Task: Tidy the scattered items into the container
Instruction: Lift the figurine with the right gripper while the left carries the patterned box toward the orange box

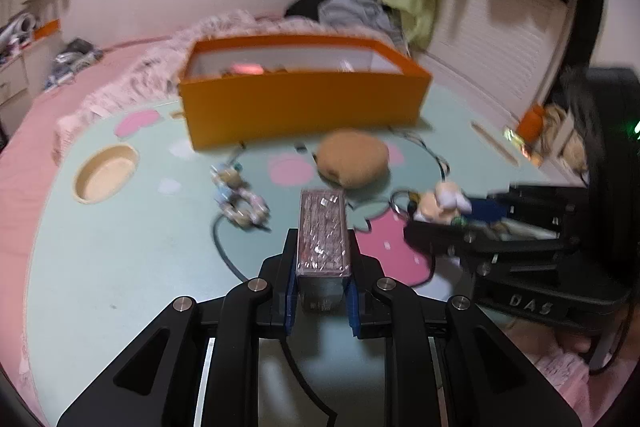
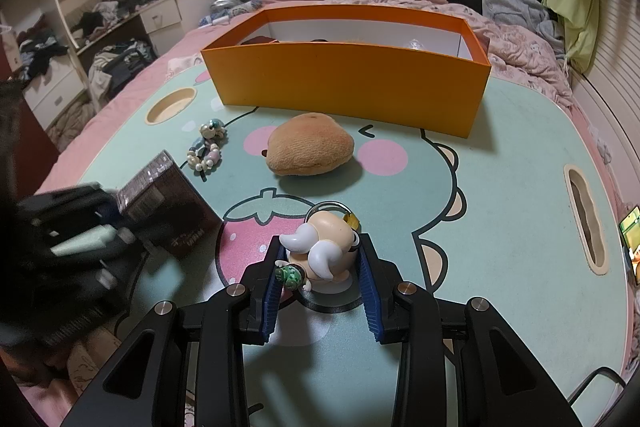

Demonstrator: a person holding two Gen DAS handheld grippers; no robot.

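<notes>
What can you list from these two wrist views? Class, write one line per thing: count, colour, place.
Box: one, orange, open-topped, far side of the table.
Table: one, mint green with pink cartoon print, standing on a pink bed.
Plush toy: one, tan-brown, on the table before the box.
Bead bracelets: a small heap, pale mixed colours, left of the plush toy.
Dark packet: one, brown-maroon, shiny wrap, between the left gripper's pads.
Figurine: one, peach with white hair and a key ring, between the right gripper's pads.
Left gripper: one, black, blue pads, shut on the packet.
Right gripper: one, black, blue pads, shut on the figurine.
</notes>
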